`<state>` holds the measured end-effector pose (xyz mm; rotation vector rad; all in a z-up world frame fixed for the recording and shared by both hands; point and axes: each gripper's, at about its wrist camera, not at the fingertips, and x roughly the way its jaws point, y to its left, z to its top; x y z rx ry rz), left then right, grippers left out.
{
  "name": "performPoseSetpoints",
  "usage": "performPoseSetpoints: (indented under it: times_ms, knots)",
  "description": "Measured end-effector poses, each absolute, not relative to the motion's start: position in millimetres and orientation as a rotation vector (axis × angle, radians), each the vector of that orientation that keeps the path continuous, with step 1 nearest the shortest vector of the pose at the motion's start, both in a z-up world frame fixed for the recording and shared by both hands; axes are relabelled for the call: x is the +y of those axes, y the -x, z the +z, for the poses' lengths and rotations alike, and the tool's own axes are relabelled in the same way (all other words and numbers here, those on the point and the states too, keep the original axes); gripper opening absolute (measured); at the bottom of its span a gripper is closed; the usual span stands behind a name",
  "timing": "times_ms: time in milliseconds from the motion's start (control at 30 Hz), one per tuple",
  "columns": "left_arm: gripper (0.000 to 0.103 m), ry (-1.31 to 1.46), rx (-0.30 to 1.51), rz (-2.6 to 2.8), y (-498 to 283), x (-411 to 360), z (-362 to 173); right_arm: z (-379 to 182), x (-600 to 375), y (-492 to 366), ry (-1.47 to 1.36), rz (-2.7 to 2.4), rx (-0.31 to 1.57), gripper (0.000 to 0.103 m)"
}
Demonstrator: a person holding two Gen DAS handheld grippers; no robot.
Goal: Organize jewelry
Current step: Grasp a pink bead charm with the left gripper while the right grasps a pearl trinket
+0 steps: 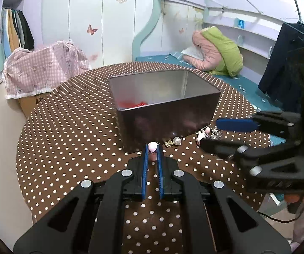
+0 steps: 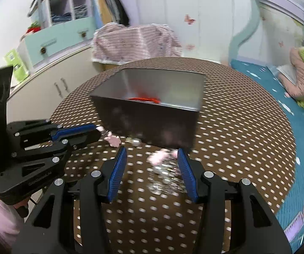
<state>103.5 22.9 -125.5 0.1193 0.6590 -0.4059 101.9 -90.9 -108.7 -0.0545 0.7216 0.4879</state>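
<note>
A dark metal box (image 1: 168, 114) stands open on the dotted table, with a red piece (image 1: 138, 104) inside. My left gripper (image 1: 152, 146) is shut on a pink bead piece (image 1: 152, 157) just in front of the box's near corner. From the right wrist view the left gripper (image 2: 97, 130) reaches in from the left, and the pink bead piece (image 2: 114, 140) hangs from its tips. My right gripper (image 2: 152, 160) stands open over a blurred heap of pink and silver jewelry (image 2: 164, 169), which lies between its fingers, nearer the right one. A pearl (image 1: 176, 140) and a gold charm (image 1: 169, 143) lie by the box.
The round table (image 1: 71, 131) has a brown cloth with white dots. A bed with a teal cover (image 1: 245, 84) lies to the right, and a white cabinet (image 2: 46, 89) with a pink checked cloth (image 1: 41, 69) stands at the left behind the table.
</note>
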Motion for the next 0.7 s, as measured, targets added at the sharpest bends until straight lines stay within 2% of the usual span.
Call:
performPoseSetpoints:
  times_ms: [67, 133, 367, 533, 700]
  knots:
    - [0.008, -0.114, 0.650, -0.397, -101, 28, -124, -113, -83, -108, 0.075, 0.495, 0.737, 0.040]
    - [0.008, -0.103, 0.645, -0.396, -100, 33, -124, -117, -76, -113, 0.085, 0.496, 0.755, 0.029]
    - [0.008, -0.083, 0.659, -0.386, -101, 39, -128, -122, -62, -126, 0.118, 0.434, 0.795, 0.024]
    - [0.008, -0.073, 0.668, -0.395, -106, 40, -131, -124, -56, -125, 0.147, 0.428, 0.805, 0.011]
    - [0.008, -0.071, 0.667, -0.400, -108, 40, -130, -125, -58, -125, 0.134, 0.420, 0.810, 0.010]
